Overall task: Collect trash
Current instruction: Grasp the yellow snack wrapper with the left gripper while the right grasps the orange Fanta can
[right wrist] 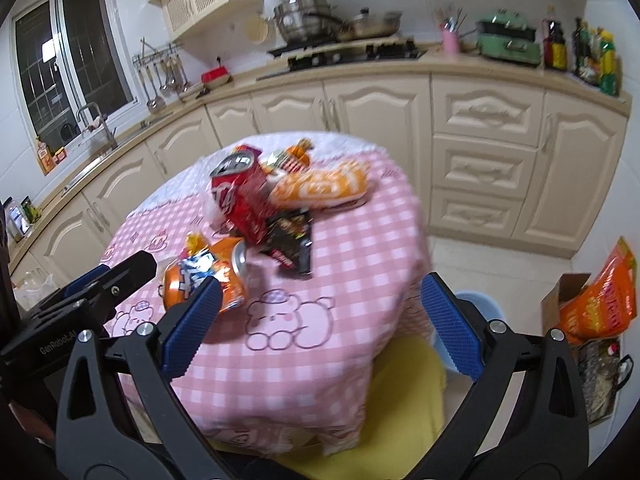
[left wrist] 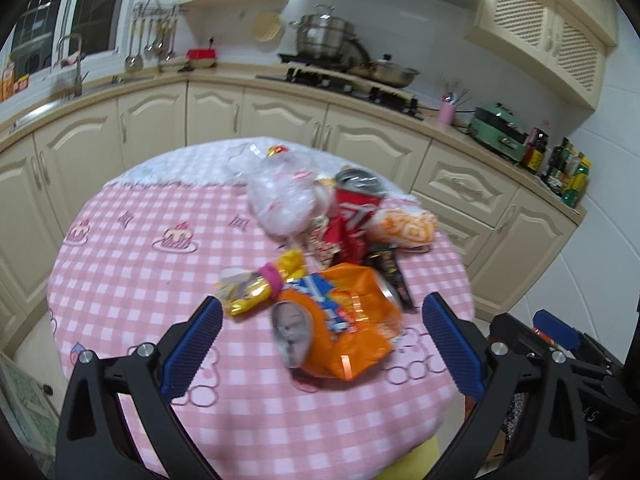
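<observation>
Blue-padded left gripper and right gripper both gape wide, empty, above the crushed orange can.

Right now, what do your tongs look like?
Both tongs, left and right, have black frames with cut-out holes, silver screws, and blue ribbed pads. In the right wrist view, the left one's side carries white lettering.

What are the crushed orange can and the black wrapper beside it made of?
Crushed orange can: likely thin aluminium with a glossy print; it shows dents and a bare silver end. Black wrapper: probably plastic film, shiny and flat with creases.
</observation>
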